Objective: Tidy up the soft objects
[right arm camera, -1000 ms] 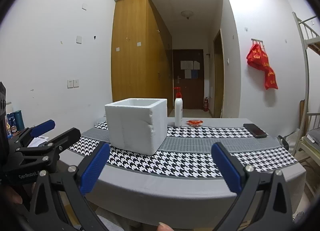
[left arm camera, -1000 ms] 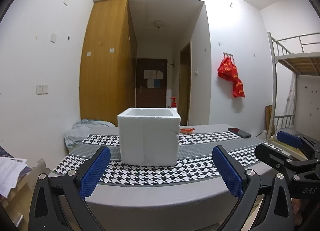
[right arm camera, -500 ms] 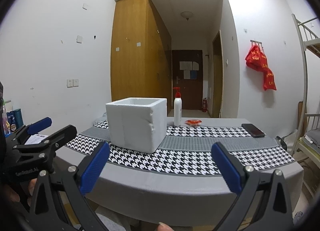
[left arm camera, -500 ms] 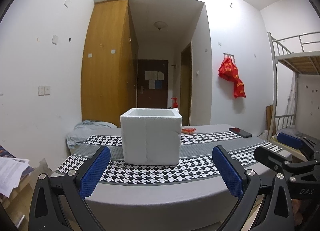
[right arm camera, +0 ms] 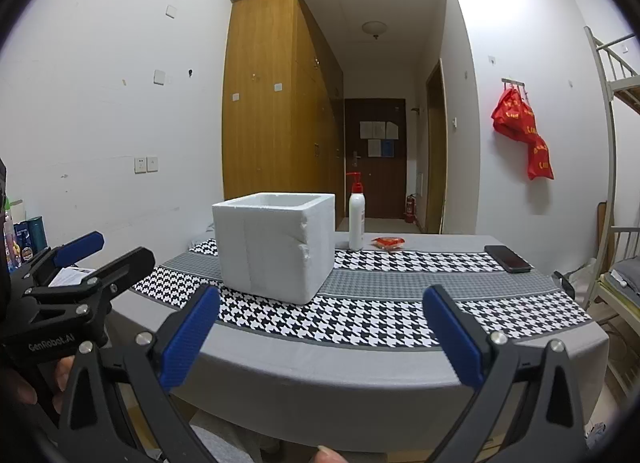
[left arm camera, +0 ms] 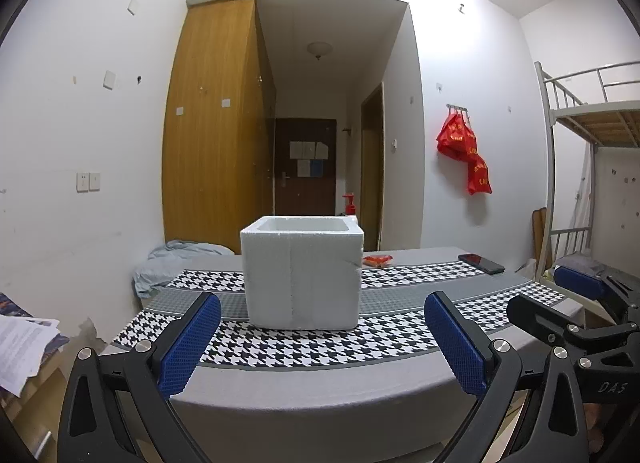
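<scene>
A white foam box (left arm camera: 302, 273) stands open-topped on the houndstooth cloth of the table (left arm camera: 320, 387); it also shows in the right wrist view (right arm camera: 276, 245). A small red soft packet (left arm camera: 377, 260) lies behind it, also in the right wrist view (right arm camera: 388, 242). A grey cloth (left arm camera: 176, 263) is bunched at the table's far left end. My left gripper (left arm camera: 322, 339) is open and empty, short of the table's front edge. My right gripper (right arm camera: 320, 337) is open and empty, likewise in front of the table. Each gripper shows at the edge of the other's view.
A white pump bottle (right arm camera: 356, 219) stands behind the box. A black phone (right arm camera: 507, 258) lies at the table's right. A bunk bed (left arm camera: 592, 167) is to the right, papers (left arm camera: 20, 351) to the left, red bags (right arm camera: 524, 131) on the wall.
Both views have shifted slightly upward and the box sits a little more central in the left view. Both grippers stay open and empty.
</scene>
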The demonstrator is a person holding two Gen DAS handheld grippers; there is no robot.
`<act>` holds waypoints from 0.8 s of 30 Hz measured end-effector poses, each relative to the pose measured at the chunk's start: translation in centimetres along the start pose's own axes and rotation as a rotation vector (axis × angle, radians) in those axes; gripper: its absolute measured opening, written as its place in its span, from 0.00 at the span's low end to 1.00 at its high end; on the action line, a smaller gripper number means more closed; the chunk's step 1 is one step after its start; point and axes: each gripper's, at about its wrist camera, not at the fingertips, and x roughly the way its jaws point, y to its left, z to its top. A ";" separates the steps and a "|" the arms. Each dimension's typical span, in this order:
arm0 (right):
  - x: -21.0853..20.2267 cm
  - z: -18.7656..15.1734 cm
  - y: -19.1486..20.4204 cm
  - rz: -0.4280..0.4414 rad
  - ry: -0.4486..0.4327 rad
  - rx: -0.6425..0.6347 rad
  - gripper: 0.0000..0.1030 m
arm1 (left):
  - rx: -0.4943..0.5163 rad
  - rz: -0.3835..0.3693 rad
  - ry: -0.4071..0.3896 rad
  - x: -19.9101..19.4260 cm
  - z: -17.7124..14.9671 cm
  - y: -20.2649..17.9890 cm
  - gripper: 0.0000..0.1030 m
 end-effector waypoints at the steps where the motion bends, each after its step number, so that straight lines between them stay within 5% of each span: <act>1: 0.0 0.0 0.1 0.000 0.000 0.000 1.00 | 0.000 0.000 0.000 0.0 0.0 0.0 0.99; 24: 0.1 0.1 0.3 0.004 0.007 -0.005 1.00 | 0.005 -0.001 0.011 0.3 -0.1 -0.1 0.99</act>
